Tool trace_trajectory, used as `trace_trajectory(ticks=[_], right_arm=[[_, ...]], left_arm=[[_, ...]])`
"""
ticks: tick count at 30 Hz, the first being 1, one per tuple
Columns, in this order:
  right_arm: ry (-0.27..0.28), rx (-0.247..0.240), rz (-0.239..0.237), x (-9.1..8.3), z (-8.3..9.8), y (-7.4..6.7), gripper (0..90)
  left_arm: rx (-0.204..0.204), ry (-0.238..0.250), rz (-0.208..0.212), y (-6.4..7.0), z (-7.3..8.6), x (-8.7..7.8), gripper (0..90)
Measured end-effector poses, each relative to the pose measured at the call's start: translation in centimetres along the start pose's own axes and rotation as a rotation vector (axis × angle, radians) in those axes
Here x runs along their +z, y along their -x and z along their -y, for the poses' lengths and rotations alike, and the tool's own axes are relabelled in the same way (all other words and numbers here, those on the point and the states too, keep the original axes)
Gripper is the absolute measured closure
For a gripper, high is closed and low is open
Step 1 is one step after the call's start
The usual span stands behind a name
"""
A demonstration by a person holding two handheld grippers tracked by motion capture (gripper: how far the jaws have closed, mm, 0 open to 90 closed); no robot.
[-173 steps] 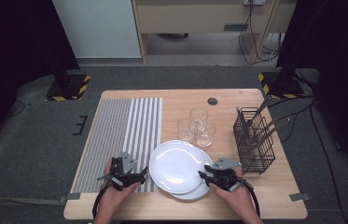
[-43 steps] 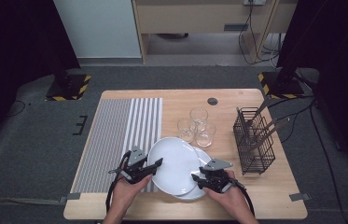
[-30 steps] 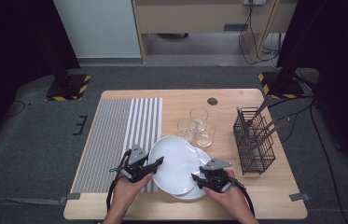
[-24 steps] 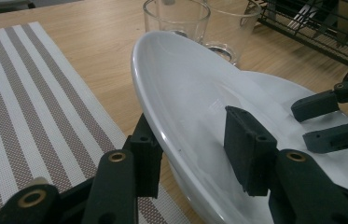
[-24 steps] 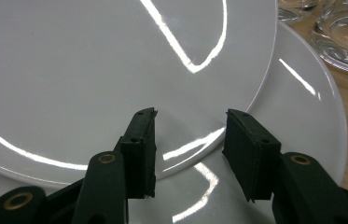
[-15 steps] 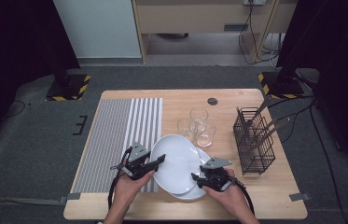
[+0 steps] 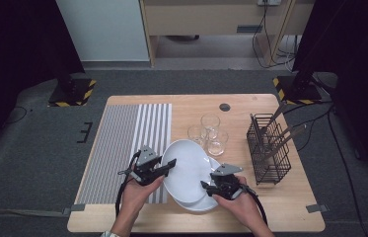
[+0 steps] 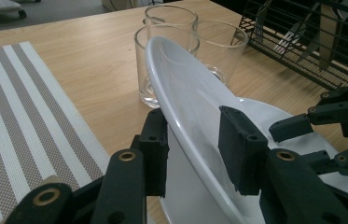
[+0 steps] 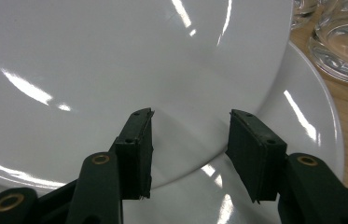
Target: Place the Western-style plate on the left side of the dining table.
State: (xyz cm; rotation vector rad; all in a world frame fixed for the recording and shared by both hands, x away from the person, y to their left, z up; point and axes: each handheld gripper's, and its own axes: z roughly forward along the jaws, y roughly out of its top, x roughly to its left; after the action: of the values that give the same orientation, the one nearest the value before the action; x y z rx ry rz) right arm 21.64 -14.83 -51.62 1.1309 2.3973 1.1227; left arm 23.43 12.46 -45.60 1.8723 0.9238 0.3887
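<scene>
High view: wooden table (image 7: 250,106), two stacked white plates near front edge, person's hands at both sides of them.
Rack: black wire basket (image 7: 269,148) at table's right; holds cutlery, handles sticking up + out to the right.
Glasses: three clear glasses (image 7: 210,132), grouped just behind plates, all look empty.
Top plate (image 7: 187,165): tilted, left edge raised, right edge resting on bottom plate (image 7: 202,202), which lies flat.
L gripper (image 7: 164,168): jaws straddle top plate's left rim, have just been closing; left gripper view shows rim between pads (image 8: 239,149), gap visible on one side, can't tell if pinching yet.
R gripper (image 7: 207,186): jaws spread, at plates' right front edge; right gripper view shows plates ahead of the pads, nothing clamped.
Mat: striped placemat (image 7: 122,143), left of plates.
In the way: nearest glass just behind raised rim.
</scene>
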Motion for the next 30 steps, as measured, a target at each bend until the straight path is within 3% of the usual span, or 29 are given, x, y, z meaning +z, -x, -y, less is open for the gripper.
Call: trace_trajectory(ticks=[11, 15, 30], right_arm=[[0.007, -0.015, -0.002, 0.4, -0.8, -0.6, 50.1], [0.009, -0.005, -0.001, 0.6, -1.0, -0.6, 49.3], [0.027, -0.003, 0.008, 0.9, -1.4, -0.9, 45.4]], left_arm=[[0.032, 0.000, 0.008, 0.3, -1.5, 0.2, 66.4], [0.021, 0.010, 0.018, 0.2, -1.7, 0.1, 66.4], [0.054, 0.018, 0.030, 0.9, -3.2, 0.0, 67.0]])
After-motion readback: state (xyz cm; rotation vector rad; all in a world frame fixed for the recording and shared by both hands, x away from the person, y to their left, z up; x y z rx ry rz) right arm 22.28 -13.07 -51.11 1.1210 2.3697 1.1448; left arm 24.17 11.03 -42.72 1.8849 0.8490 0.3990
